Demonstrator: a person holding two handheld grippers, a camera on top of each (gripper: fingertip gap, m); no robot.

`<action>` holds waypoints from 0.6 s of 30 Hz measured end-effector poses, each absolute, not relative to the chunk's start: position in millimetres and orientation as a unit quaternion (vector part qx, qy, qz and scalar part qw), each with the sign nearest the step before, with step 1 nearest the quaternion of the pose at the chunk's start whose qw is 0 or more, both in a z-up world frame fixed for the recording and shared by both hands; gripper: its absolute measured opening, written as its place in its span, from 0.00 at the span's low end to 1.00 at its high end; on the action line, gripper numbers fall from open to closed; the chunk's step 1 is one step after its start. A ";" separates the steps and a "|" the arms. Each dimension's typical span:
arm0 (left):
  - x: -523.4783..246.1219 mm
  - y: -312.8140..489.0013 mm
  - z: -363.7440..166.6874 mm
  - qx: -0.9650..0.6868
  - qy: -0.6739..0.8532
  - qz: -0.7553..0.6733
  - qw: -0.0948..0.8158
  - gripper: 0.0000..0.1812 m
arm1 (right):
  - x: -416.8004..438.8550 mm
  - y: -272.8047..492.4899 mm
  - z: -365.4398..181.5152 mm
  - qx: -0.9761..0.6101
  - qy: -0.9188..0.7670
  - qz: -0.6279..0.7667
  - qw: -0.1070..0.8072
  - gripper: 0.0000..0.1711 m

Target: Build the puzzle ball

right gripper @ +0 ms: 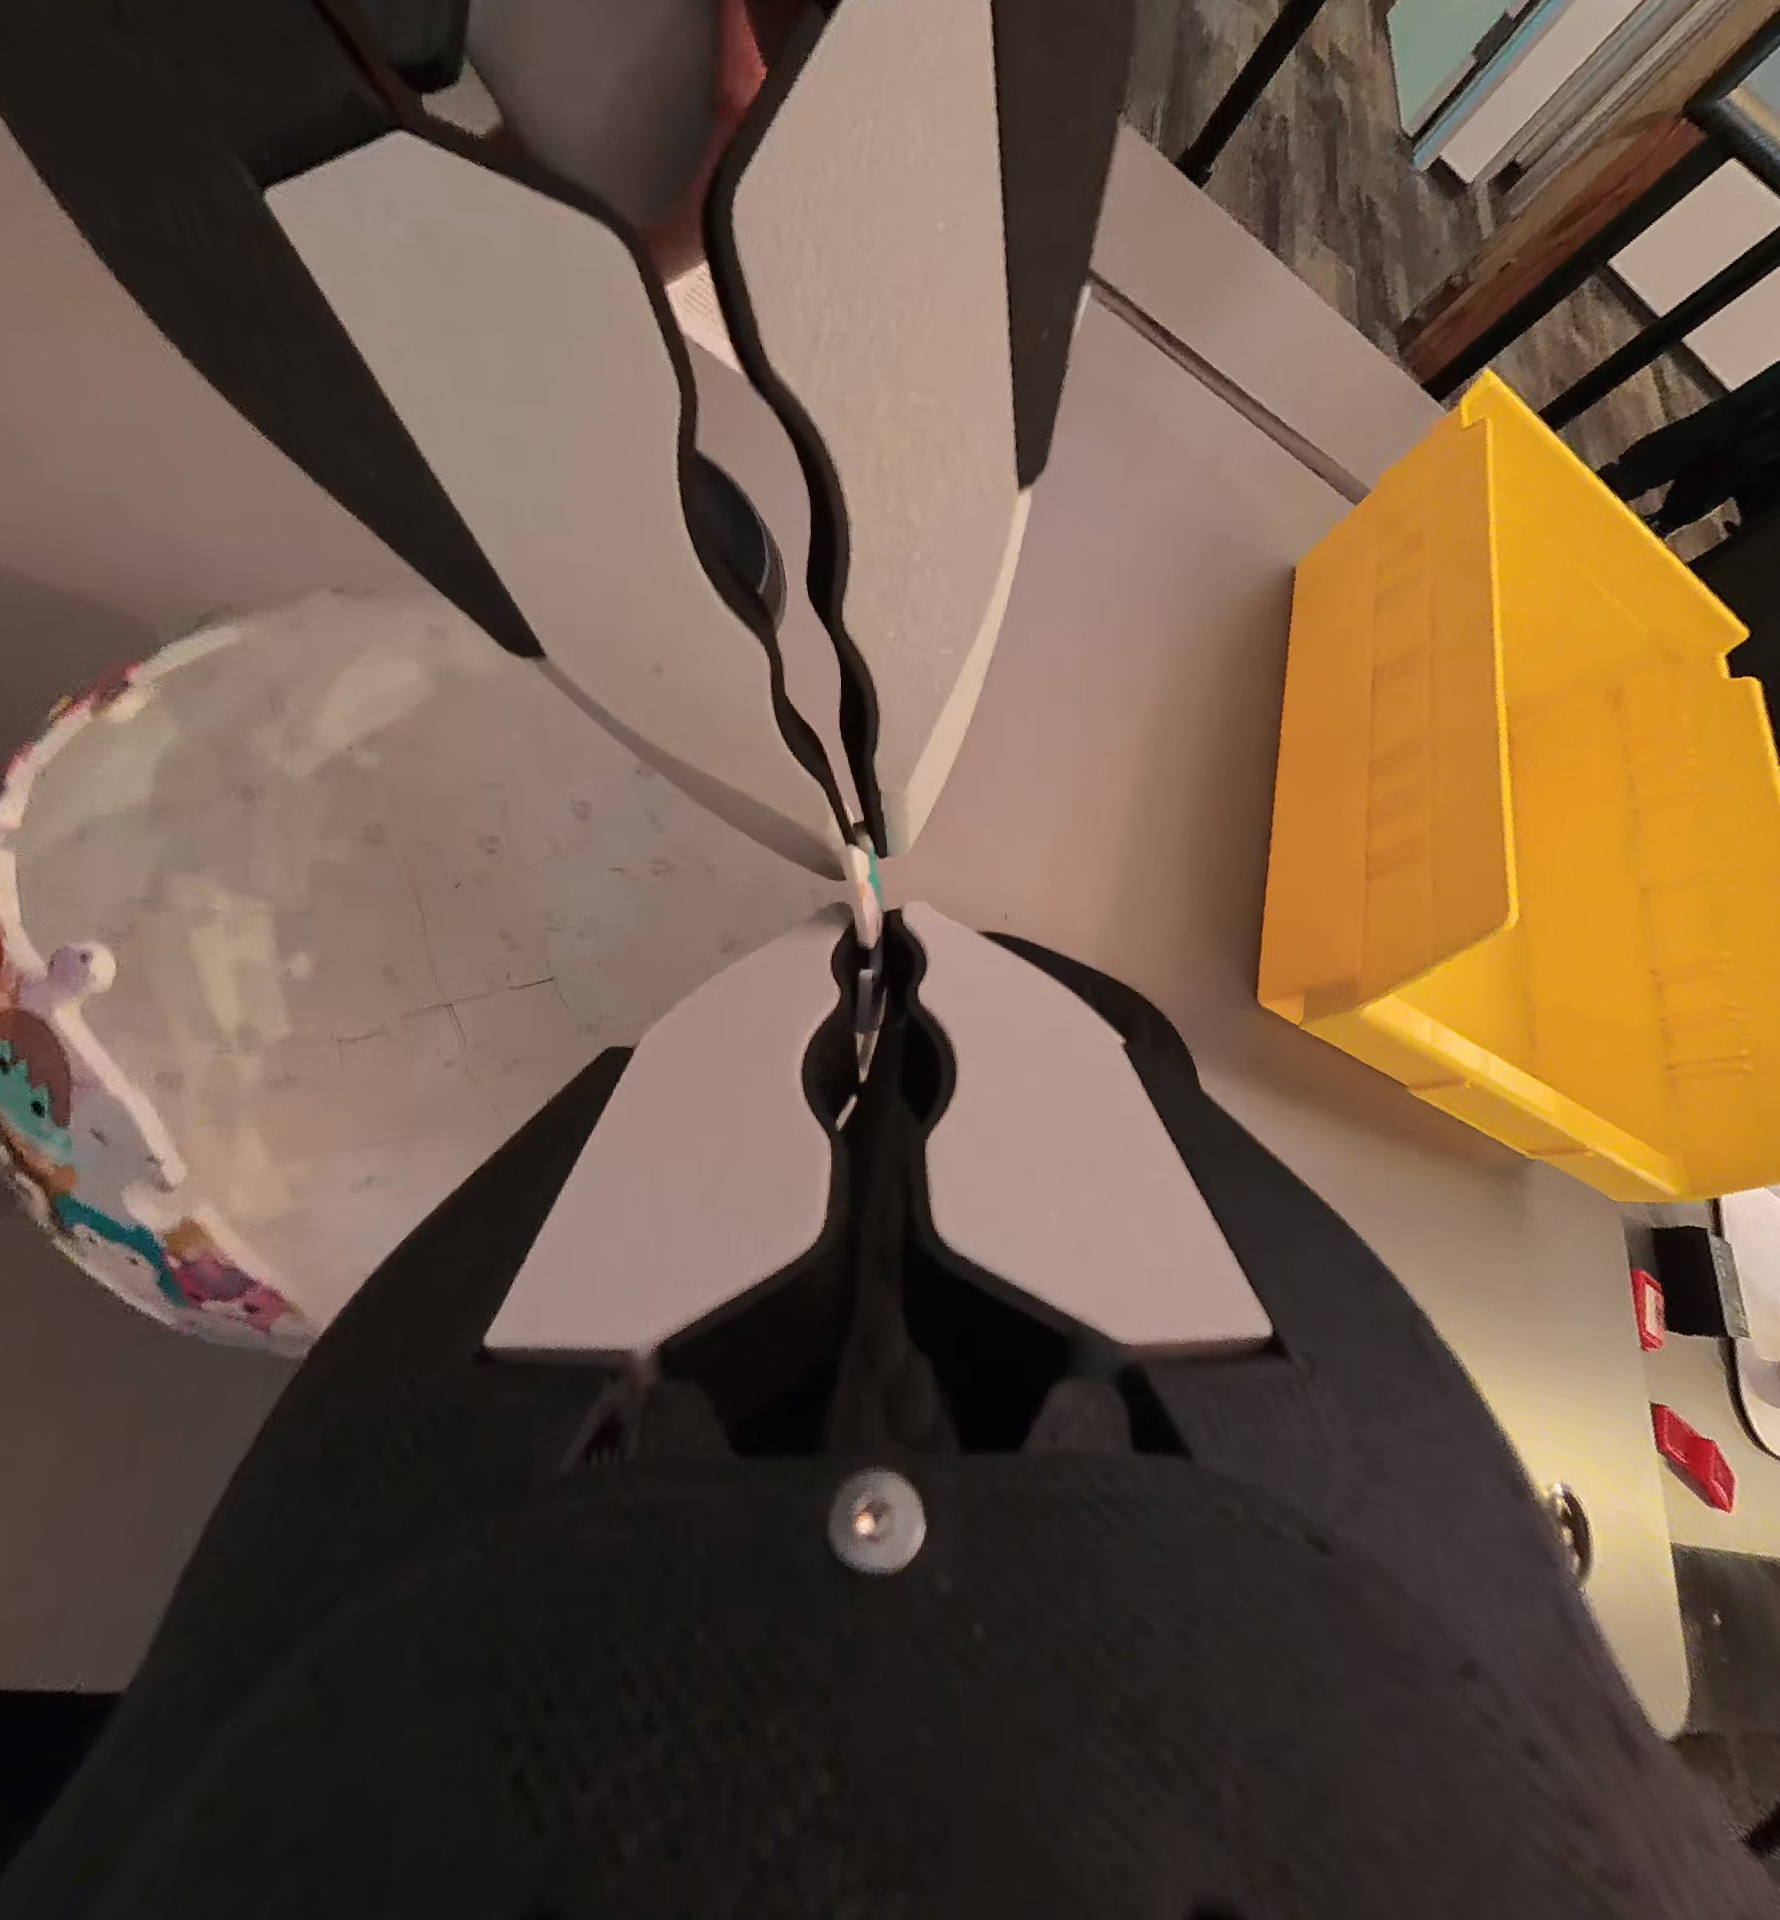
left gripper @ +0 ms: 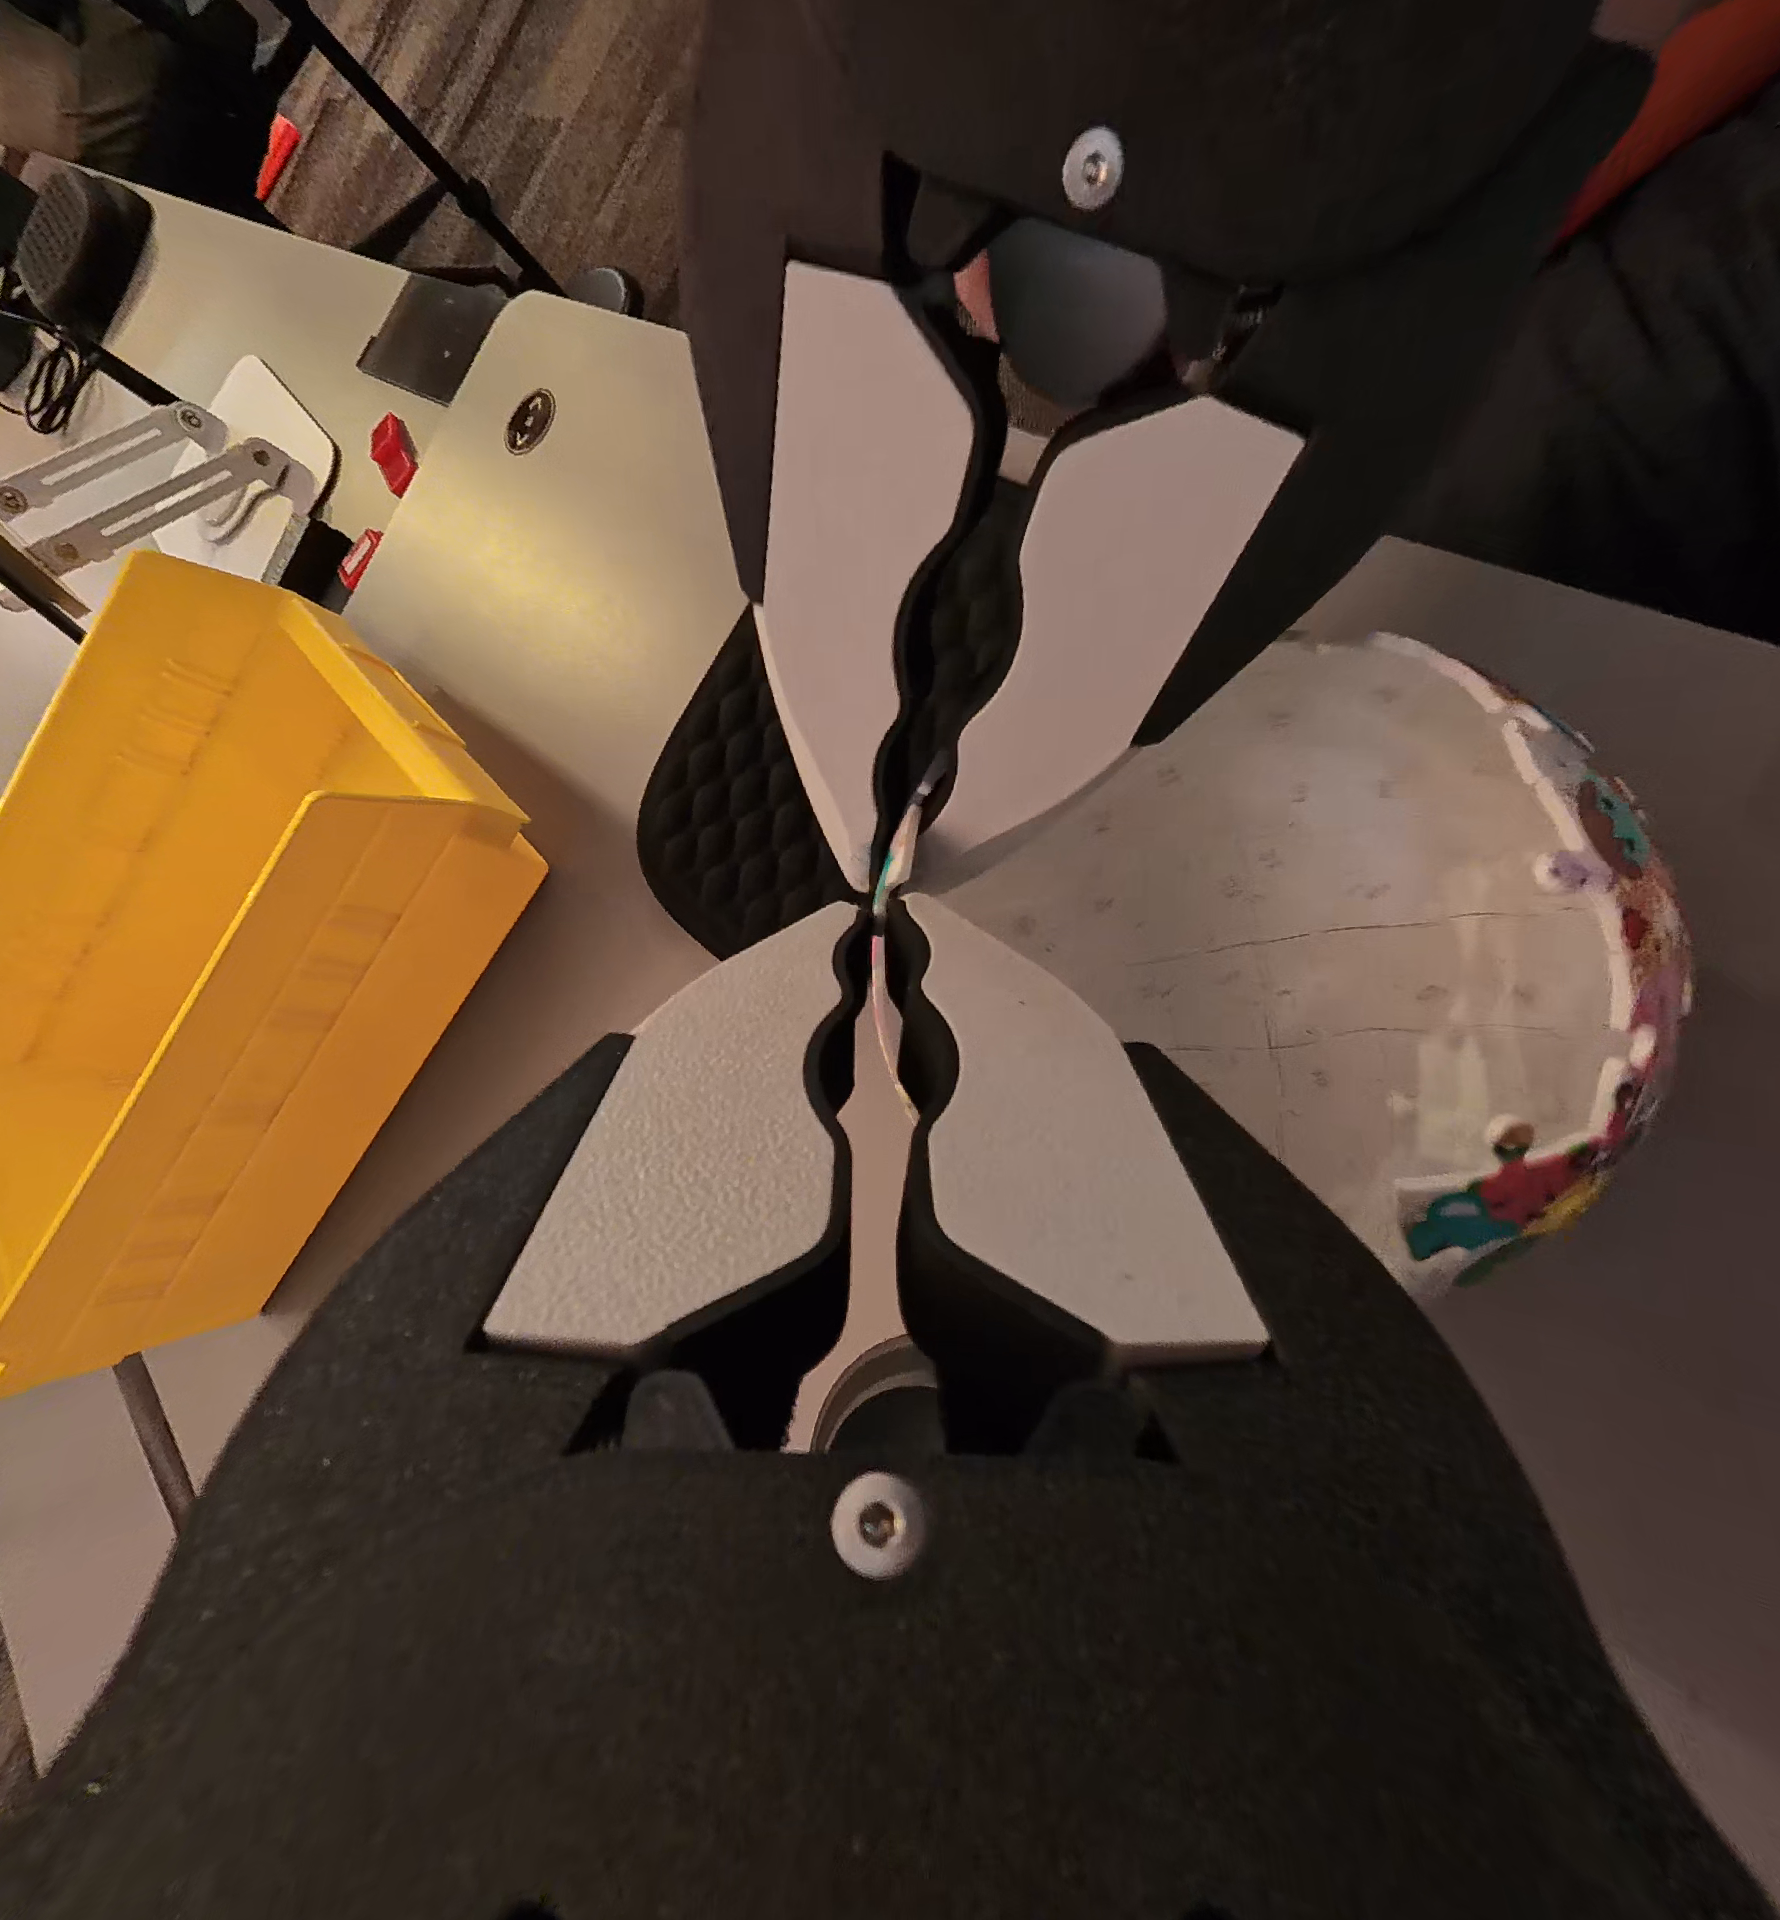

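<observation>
My left gripper [left gripper: 881, 925] and my right gripper [left gripper: 901, 873] meet tip to tip above the white table [left gripper: 574, 582]. Both are shut on a thin colourful puzzle piece [left gripper: 882, 971], seen edge-on. I cannot tell whether it is one piece or two joined. In the right wrist view, the right gripper [right gripper: 870, 935] is at the bottom and the left gripper [right gripper: 870, 842] at the top, with the white and teal piece [right gripper: 862, 883] between them. The partly built puzzle ball [left gripper: 1385, 987] lies on the table as an open shell, white inside with a colourful outside; it also shows in the right wrist view [right gripper: 294, 935].
A yellow plastic bin [left gripper: 190, 935] stands on the table on the side away from the ball; it also shows in the right wrist view [right gripper: 1540, 883]. A black hex-textured pad [left gripper: 730, 790] lies behind the fingers. Metal brackets [left gripper: 127, 468] and small red parts [left gripper: 392, 452] sit farther back. My left and right fingertips are right by each other.
</observation>
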State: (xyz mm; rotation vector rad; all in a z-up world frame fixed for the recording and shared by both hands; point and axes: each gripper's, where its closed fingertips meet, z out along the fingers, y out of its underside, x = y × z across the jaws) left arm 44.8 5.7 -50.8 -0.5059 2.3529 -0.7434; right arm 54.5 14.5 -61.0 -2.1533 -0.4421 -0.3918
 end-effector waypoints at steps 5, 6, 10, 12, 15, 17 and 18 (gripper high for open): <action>44.1 5.8 -48.8 -0.191 0.887 -0.285 0.308 0.01 | 57.8 7.4 -50.8 -0.857 -0.176 -0.161 0.457 0.11; 44.0 6.0 -49.2 -0.191 0.888 -0.283 0.307 0.01 | 57.9 4.2 -49.1 -0.856 -0.176 -0.158 0.460 0.12; 43.3 7.4 -49.3 -0.193 0.889 -0.280 0.308 0.01 | 57.6 -10.3 -46.0 -0.852 -0.170 -0.144 0.474 0.12; 43.3 7.9 -49.2 -0.194 0.888 -0.280 0.308 0.01 | 59.8 -12.9 -47.8 -0.854 -0.168 -0.147 0.469 0.12; 43.4 7.8 -49.5 -0.194 0.889 -0.279 0.308 0.01 | 59.0 -7.8 -52.0 -0.855 -0.171 -0.145 0.467 0.12; 43.3 7.2 -49.3 -0.193 0.889 -0.278 0.309 0.01 | 58.4 -1.4 -55.1 -0.854 -0.173 -0.146 0.469 0.12; 43.2 6.7 -49.1 -0.192 0.889 -0.279 0.309 0.01 | 58.5 1.9 -55.9 -0.853 -0.173 -0.147 0.469 0.12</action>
